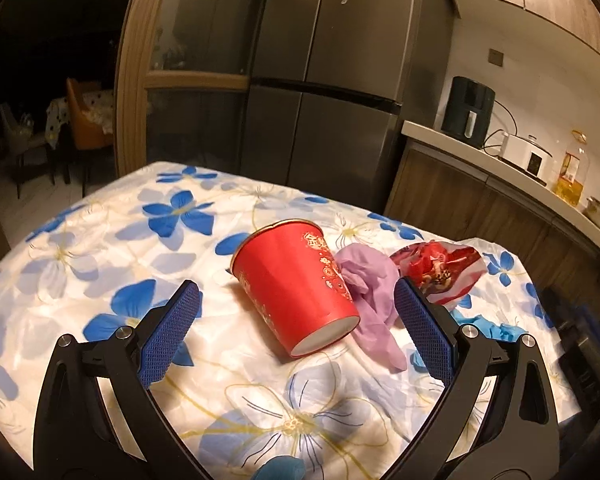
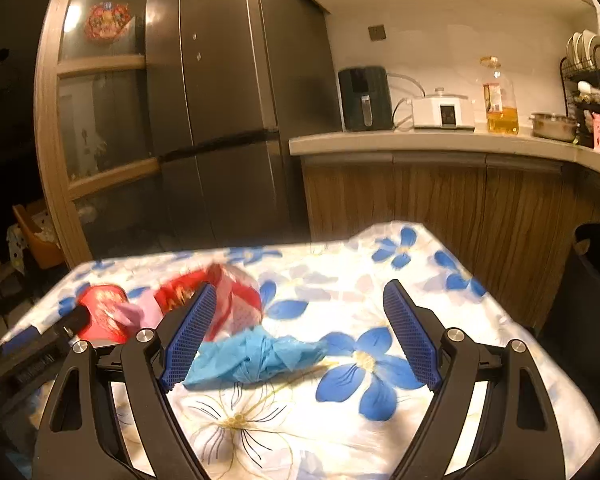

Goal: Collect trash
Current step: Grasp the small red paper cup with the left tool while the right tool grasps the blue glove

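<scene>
Floral blue-and-white tablecloth [image 1: 100, 240] fills the view. Red paper cup [image 1: 296, 284] lies tipped between the wide-apart left gripper [image 1: 298, 300], lilac rubber glove [image 1: 370, 300] touching it at three o'clock. Right gripper [image 2: 300, 308], spread and empty, over the crumpled blue glove [image 2: 256, 356].

You are in a home kitchen: tall fridge [image 2: 228, 112], counter [image 2: 440, 144] with air fryer [image 2: 365, 98], cooker [image 2: 442, 113], oil bottle [image 2: 500, 98], dish rack [image 2: 590, 80]
</scene>
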`<state>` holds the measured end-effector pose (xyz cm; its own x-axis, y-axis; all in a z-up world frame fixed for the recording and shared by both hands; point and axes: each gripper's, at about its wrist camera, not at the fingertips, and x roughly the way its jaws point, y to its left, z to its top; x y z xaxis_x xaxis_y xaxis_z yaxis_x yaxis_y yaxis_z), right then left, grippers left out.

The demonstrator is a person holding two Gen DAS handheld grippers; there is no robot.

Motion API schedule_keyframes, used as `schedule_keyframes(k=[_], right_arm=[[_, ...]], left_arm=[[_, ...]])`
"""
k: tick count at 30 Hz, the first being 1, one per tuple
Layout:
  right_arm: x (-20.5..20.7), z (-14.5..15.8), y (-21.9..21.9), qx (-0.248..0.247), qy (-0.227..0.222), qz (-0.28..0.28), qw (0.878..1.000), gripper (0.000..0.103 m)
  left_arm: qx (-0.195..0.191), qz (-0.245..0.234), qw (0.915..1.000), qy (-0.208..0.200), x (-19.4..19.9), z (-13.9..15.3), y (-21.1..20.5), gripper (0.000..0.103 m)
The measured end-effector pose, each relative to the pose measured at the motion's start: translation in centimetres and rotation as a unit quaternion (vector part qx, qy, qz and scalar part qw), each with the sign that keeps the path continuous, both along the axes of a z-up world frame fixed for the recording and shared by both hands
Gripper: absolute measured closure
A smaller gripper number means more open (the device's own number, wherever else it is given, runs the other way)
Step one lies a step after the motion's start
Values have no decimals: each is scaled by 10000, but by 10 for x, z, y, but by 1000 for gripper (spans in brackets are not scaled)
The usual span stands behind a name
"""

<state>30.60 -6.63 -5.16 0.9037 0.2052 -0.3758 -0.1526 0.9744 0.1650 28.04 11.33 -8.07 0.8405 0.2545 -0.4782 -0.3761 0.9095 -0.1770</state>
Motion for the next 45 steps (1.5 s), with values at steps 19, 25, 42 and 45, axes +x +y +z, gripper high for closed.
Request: schedule_keyframes(k=[19, 25, 42, 45], right_arm=[[20, -30, 18, -283, 576, 214, 9977, 20], [25, -34, 20, -269, 704, 263, 9968, 22], [30, -45, 29, -316, 979, 592, 9929, 67], [28, -44, 31, -323, 963, 619, 9929, 75]], left_arm=[[-667, -189, 9962, 521, 24, -32, 15, 42], [-755, -336, 9955, 460, 23, -34, 16, 45], [-997, -488, 9938, -46, 2, -27, 18, 45], [-1017, -513, 9935, -86, 0, -26, 18, 45]])
